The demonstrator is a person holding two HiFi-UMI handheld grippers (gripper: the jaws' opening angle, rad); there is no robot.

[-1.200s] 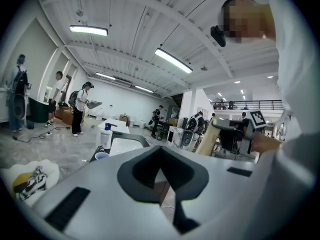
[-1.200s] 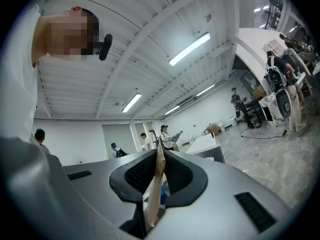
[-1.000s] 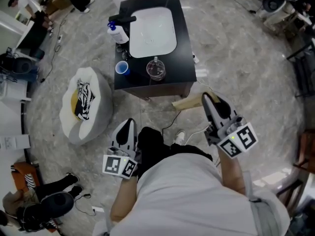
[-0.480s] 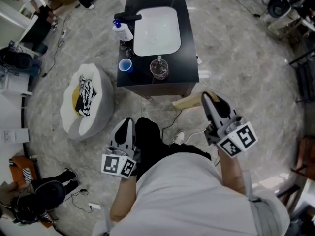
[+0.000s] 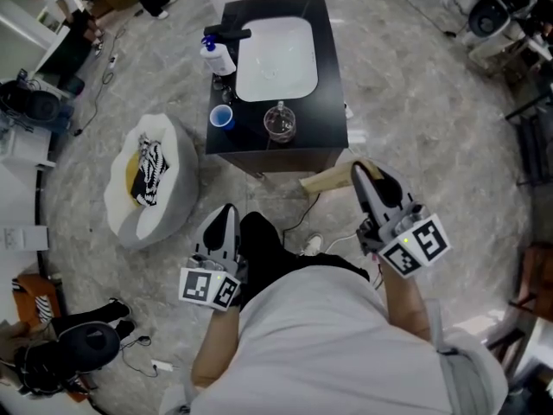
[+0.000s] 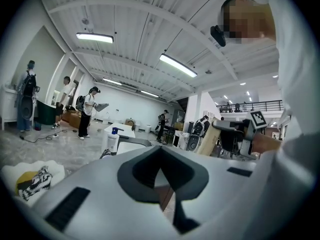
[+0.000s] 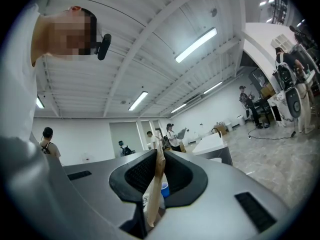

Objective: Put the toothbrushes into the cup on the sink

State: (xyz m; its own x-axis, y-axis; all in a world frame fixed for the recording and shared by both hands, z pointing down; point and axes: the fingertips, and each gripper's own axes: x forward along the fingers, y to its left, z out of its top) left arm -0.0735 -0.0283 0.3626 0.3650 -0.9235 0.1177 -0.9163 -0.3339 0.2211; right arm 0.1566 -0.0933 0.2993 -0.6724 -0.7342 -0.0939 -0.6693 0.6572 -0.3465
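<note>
The black sink cabinet (image 5: 331, 76) with its white basin stands on the floor ahead of me. On its near edge are a blue cup (image 5: 221, 117) and a clear glass cup (image 5: 278, 124). I cannot make out any toothbrushes. My left gripper (image 5: 226, 217) is held low by my left hip, shut and empty, well short of the cabinet. My right gripper (image 5: 361, 169) points at the cabinet's near right corner, also shut with nothing in it. The soap bottle (image 6: 112, 141) shows in the left gripper view over the left gripper (image 6: 160, 151). The blue cup (image 7: 164, 189) peeks past the right gripper (image 7: 159, 156).
A white soap bottle (image 5: 217, 59) and a black faucet (image 5: 226, 33) stand at the basin's left. A white cushion (image 5: 147, 180) with striped cloth lies left of the cabinet. A cardboard piece (image 5: 328, 181) and cables lie on the floor by its front. People stand far off.
The head view has shifted a little, so the cabinet sits slightly further right in the picture. Both grippers stay shut in about the same places.
</note>
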